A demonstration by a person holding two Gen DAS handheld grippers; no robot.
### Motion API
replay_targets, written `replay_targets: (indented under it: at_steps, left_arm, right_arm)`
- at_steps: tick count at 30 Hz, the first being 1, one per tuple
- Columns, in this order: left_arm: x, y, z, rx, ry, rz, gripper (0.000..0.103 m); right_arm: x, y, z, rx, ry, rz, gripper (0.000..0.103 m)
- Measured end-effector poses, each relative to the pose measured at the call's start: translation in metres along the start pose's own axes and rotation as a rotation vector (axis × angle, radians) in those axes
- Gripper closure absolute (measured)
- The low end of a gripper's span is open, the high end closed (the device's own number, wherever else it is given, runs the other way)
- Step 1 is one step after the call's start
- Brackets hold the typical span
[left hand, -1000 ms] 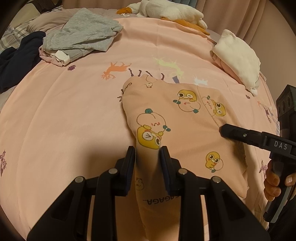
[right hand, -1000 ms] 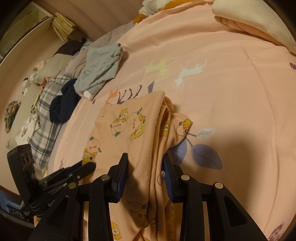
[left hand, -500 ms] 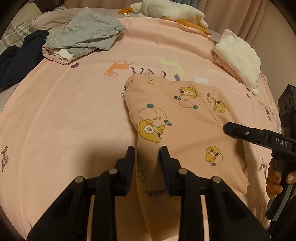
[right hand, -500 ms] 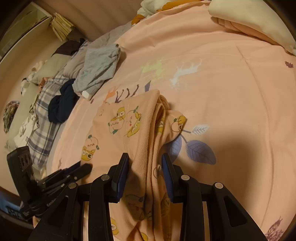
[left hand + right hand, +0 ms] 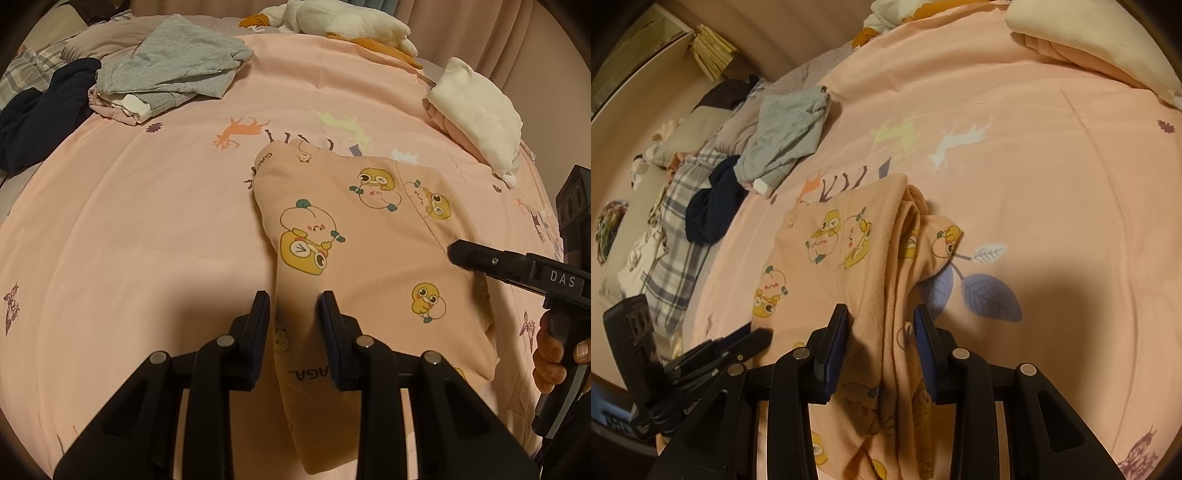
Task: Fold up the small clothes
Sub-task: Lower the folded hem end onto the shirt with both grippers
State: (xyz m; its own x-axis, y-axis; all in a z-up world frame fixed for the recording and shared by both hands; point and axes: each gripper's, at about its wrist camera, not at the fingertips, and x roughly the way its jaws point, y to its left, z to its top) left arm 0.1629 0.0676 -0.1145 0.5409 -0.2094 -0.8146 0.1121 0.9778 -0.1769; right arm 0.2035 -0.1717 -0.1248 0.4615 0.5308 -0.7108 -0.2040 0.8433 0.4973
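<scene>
A peach garment printed with yellow cartoon ducks [image 5: 369, 240] lies partly folded on the pink bedspread [image 5: 147, 240]. Its near end rises off the bed into both grippers. My left gripper [image 5: 293, 314] is shut on the left folded edge, which bunches between the pads. My right gripper [image 5: 881, 328] is shut on the thick stacked layers of the garment [image 5: 857, 266] at its right edge. The left wrist view catches the right gripper [image 5: 465, 253] at the right with a hand [image 5: 554, 354] on its handle. The left gripper [image 5: 753, 338] shows low left in the right wrist view.
A grey garment [image 5: 177, 62] and a dark navy one [image 5: 40, 114] lie at the far left by a plaid cloth [image 5: 676, 229]. A folded white and pink pile [image 5: 476, 110] sits at the far right. A white plush toy [image 5: 343, 26] lies at the head.
Hardly anything: both grippers keep the same grip on the garment, and the bed has slid only slightly in both views.
</scene>
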Motion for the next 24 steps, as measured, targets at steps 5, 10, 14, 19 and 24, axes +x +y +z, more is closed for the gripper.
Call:
replay_targets:
  at_steps: [5, 10, 14, 19, 24]
  left_arm:
    - [-0.0008, 0.0001, -0.0024, -0.003, 0.002, 0.006, 0.074]
    - [-0.0012, -0.0008, -0.0038, -0.003, 0.005, 0.012, 0.073]
    - [-0.0020, 0.0002, -0.0061, -0.007, 0.006, 0.018, 0.071]
    - [-0.0033, -0.0006, -0.0084, -0.008, 0.006, 0.024, 0.071]
    - [-0.0034, 0.0008, -0.0085, -0.005, 0.007, 0.025, 0.071]
  right_arm:
    - [0.0005, -0.0002, -0.0022, 0.001, 0.002, -0.004, 0.070]
    - [0.0003, 0.0005, -0.0036, 0.005, 0.003, -0.007, 0.070]
    - [0.0008, 0.0012, -0.0040, 0.004, 0.003, -0.010, 0.070]
    - [0.0002, 0.0015, -0.0060, 0.006, 0.004, -0.013, 0.070]
    - [0.0002, 0.0011, -0.0057, 0.006, 0.005, -0.013, 0.070]
